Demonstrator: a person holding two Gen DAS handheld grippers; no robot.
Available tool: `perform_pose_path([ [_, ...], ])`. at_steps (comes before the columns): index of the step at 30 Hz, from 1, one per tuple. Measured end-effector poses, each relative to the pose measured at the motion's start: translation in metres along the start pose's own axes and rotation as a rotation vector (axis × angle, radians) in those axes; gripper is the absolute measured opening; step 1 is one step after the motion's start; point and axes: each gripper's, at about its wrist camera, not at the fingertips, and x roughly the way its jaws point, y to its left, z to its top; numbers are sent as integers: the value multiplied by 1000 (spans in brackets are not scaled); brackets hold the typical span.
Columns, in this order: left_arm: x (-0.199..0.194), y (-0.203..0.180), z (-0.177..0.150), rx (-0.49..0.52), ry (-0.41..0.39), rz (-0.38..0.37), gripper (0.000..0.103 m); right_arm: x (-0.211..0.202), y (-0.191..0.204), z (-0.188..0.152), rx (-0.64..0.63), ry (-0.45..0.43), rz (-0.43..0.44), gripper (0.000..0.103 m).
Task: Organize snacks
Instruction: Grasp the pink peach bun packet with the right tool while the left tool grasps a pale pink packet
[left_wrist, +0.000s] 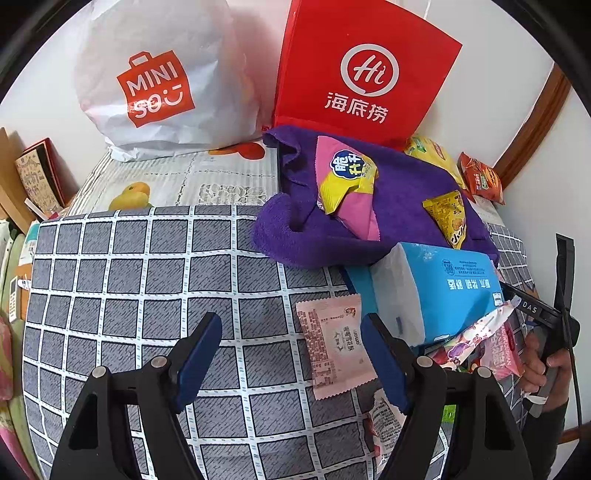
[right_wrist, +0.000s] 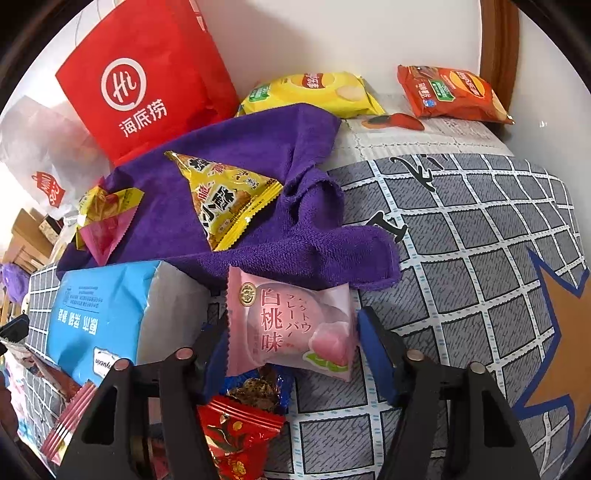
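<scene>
In the right wrist view a pink peach-flavour packet (right_wrist: 291, 325) sits between the blue pads of my right gripper (right_wrist: 291, 332). Both pads touch its side edges, so the gripper is shut on it. Under it lie a red candy wrapper (right_wrist: 236, 424) and a dark one. In the left wrist view my left gripper (left_wrist: 291, 339) stands open over the grid-pattern cloth (left_wrist: 147, 277). A pale pink snack packet (left_wrist: 334, 350) lies flat just inside its right finger, untouched. My right gripper's body (left_wrist: 535, 308) and the hand holding it show at the right edge.
A purple towel (right_wrist: 277, 236) carries a yellow triangular snack (right_wrist: 229, 199) and a pink-yellow packet (left_wrist: 347, 184). A blue tissue pack (left_wrist: 443, 291) lies in front. A red bag (left_wrist: 365, 74) and white bag (left_wrist: 159, 81) lean on the wall, with yellow chips (right_wrist: 314, 92) and orange chips (right_wrist: 450, 92).
</scene>
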Motion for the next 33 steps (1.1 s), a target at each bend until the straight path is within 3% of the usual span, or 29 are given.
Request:
perform_pose_path([
  [2, -1, 1, -2, 1, 0, 1, 76, -3, -1, -1, -1, -6, 7, 57],
  [11, 1, 4, -12, -6, 25, -4, 76, -30, -3, -4, 4, -57, 4, 57],
  [25, 45, -22, -21, -6, 105, -27, 74, -82, -12, -39, -41, -109, -55, 57],
  [31, 58, -36, -19, 18, 98, 3, 65, -88, -13, -55, -69, -99, -68, 57],
  [33, 59, -37, -18, 24, 81, 27, 55, -89, -11, -59, -82, -94, -77, 57],
])
